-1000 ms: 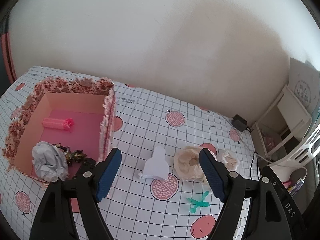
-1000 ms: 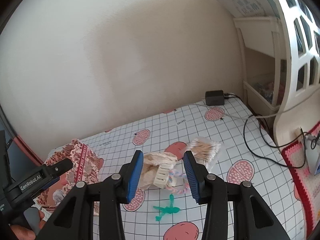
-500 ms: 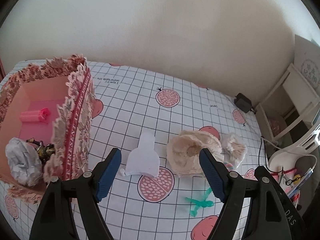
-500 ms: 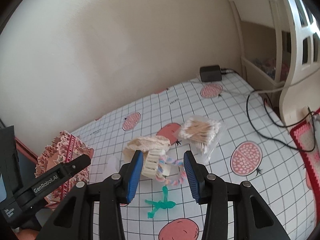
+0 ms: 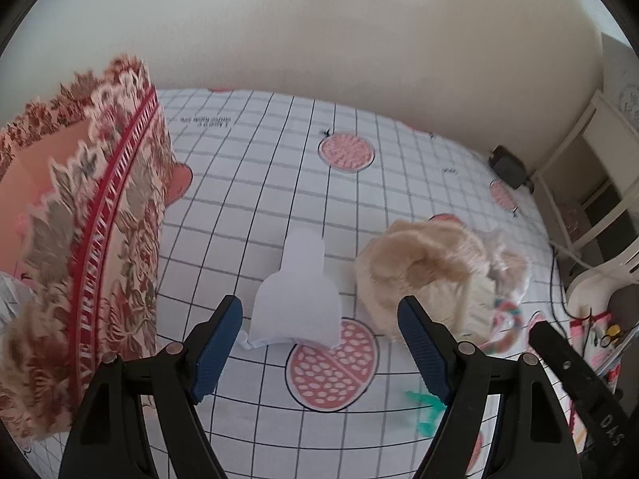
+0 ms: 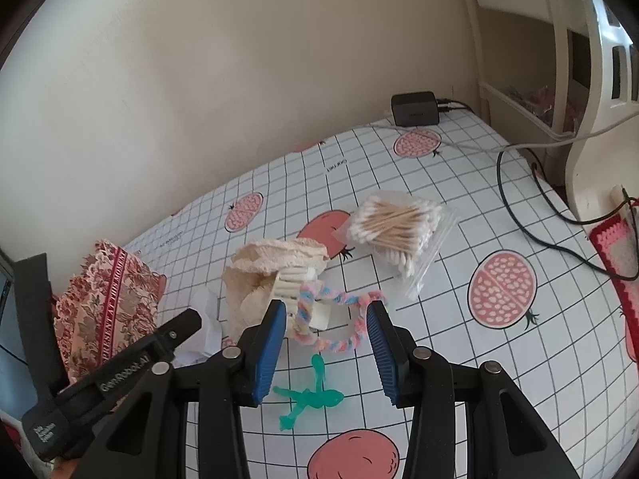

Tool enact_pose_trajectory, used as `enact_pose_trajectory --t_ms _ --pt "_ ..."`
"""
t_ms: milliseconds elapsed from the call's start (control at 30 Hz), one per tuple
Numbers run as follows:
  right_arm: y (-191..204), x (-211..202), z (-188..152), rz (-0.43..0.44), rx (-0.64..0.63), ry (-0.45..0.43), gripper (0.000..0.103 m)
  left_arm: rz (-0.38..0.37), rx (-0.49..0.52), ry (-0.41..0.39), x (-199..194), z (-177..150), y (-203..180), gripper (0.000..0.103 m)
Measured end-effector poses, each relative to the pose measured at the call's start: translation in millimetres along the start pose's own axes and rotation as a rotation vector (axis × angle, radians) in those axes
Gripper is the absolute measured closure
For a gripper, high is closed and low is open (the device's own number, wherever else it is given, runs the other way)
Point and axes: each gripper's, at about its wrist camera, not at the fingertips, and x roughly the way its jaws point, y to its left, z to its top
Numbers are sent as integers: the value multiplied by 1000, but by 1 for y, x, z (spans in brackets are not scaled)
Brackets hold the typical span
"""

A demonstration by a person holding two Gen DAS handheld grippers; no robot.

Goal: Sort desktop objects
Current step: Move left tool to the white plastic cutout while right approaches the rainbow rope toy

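My left gripper [image 5: 319, 343] is open and empty, low over the table, with a white bottle-shaped paper piece [image 5: 297, 299] just ahead between its jaws. A floral pink box [image 5: 96, 239] stands close at its left. A beige lace bundle [image 5: 423, 271] lies to the right. My right gripper [image 6: 327, 343] is open and empty, just short of a pastel twisted ring [image 6: 331, 319] and a cream hair claw [image 6: 295, 283] tucked in the lace bundle [image 6: 275, 267]. A green plastic figure [image 6: 307, 397] lies under the jaws. A bag of cotton swabs [image 6: 399, 227] lies beyond.
A black power adapter [image 6: 415, 108] and cables [image 6: 531, 207] lie at the back right by a white shelf unit [image 6: 559, 60]. The wall runs along the table's far edge. The left gripper's body [image 6: 112, 375] shows at the right wrist view's lower left.
My left gripper has swung right and lower, from over the box's inside to the white paper piece. My right gripper has come down closer to the pastel ring and the hair claw.
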Motion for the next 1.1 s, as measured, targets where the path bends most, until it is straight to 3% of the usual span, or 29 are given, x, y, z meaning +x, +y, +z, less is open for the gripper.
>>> enact_pose_trajectory --t_ms 233,700,867,1100 --pt "0 12 -6 -2 3 33 57 3 -14 35 18 -6 9 22" --pt "-1 21 -11 27 25 31 58 -10 33 23 24 -6 3 22" --pt "-3 22 -10 45 47 22 64 -8 47 16 24 -5 1 22" --pt "-1 23 -10 59 37 20 80 0 42 18 26 -7 2 25"
